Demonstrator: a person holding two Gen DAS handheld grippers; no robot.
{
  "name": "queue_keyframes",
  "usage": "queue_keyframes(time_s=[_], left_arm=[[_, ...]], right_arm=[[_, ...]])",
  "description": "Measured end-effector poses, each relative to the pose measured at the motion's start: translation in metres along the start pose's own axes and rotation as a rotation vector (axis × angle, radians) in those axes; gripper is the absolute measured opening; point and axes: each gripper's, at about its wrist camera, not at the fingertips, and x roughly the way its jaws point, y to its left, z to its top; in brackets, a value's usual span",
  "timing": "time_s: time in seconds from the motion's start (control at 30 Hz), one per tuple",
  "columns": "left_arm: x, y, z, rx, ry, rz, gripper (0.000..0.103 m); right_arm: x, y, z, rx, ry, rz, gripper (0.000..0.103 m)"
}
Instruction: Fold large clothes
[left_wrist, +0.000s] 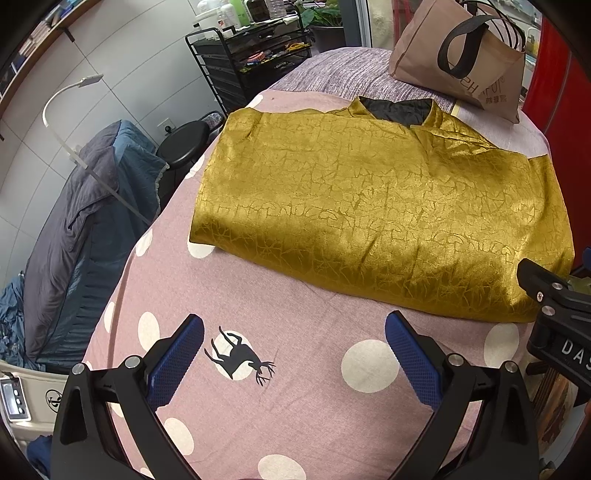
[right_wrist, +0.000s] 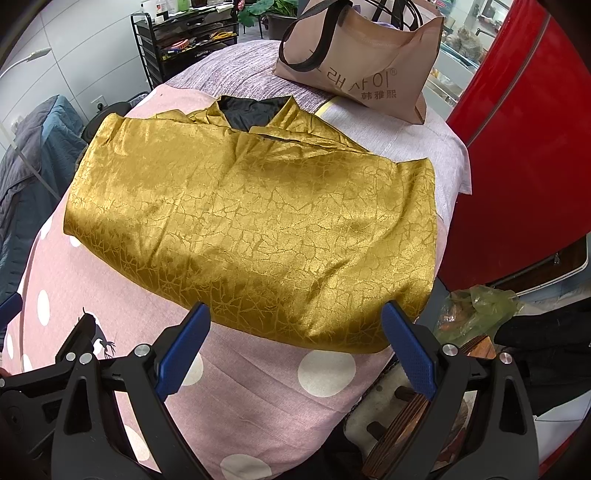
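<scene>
Left wrist: folded gold garment lies crosswise, collar pointing away.

The garment is shiny mustard gold with a crackled, vein-like pattern woven in, and its lining at the collar is black. The sheet under it is dusty pink with cream polka dots and a black deer silhouette. At the far edge lies a mottled purple-grey cover, where a tan tote bag stands with black straps and dark lettering. Both claws, left and right, have blue textured pads on black frames. A glossy red panel stands at the right.
</scene>
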Motion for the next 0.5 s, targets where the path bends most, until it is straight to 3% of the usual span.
queue_keyframes(time_s=[0.3,0.5], left_arm=[[-0.0073,0.0009,-0.0007,-0.009,-0.063,0.002,0.097],[-0.0067,-0.0008,-0.0008,0.002,-0.064,0.009,0.097]], right_arm=[[0.0000,0.0005,0.0003,-0.002,-0.005,-0.002,0.092],[0.0004,0.0002,0.0023,-0.004,-0.004,-0.001,0.092]])
